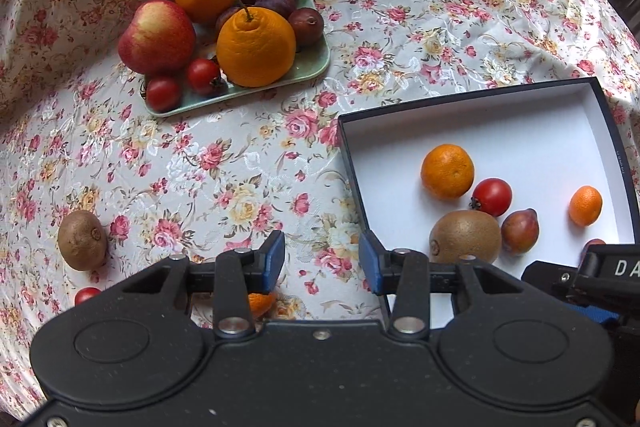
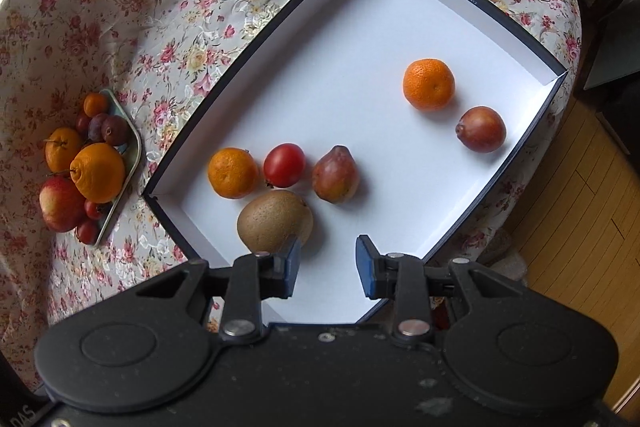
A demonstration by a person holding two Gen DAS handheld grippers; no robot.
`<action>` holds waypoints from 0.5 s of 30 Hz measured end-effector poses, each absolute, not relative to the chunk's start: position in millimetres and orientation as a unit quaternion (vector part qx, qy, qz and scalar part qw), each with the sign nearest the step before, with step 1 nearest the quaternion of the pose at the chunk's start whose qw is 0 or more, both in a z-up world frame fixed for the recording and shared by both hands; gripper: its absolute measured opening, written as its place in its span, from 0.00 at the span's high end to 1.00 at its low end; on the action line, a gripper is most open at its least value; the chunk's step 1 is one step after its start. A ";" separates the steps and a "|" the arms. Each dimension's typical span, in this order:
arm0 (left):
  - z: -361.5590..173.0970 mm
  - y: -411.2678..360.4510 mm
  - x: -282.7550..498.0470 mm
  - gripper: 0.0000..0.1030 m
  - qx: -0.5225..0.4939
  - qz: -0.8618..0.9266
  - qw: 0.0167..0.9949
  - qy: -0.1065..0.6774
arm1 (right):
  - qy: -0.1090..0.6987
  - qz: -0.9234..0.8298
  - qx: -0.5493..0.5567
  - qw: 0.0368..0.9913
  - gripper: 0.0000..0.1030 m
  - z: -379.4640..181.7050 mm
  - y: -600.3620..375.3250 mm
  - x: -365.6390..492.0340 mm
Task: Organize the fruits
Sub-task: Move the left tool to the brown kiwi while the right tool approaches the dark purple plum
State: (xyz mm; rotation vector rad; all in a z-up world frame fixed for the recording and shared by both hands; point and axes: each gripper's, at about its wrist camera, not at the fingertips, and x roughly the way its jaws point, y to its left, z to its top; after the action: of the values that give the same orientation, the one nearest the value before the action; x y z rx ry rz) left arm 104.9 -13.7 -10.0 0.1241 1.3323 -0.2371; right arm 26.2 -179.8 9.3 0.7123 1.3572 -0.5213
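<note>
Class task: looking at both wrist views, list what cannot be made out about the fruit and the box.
- Left wrist view: orange fruit on the cloth, mostly hidden by the left gripper.
- Left wrist view: reddish fruit in the box, covered by the right gripper's body.
- Right wrist view: box's near corner, hidden behind the right gripper.

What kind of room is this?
Probably a home dining area: a rose-patterned white tablecloth covers the table, a pale green tray holds fruit, and a wooden plank floor shows beside it.
</note>
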 end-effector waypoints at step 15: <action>-1.2 108.6 132.3 0.51 -0.011 -0.031 0.785 0.618 | 0.641 -0.117 0.242 0.719 0.67 6.4 -53.2 72.7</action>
State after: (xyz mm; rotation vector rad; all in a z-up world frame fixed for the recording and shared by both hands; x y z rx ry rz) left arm 132.3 108.6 -1.2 -0.0236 1.3332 -0.0677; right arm 72.7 -53.2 6.4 0.5354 1.4174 -0.2579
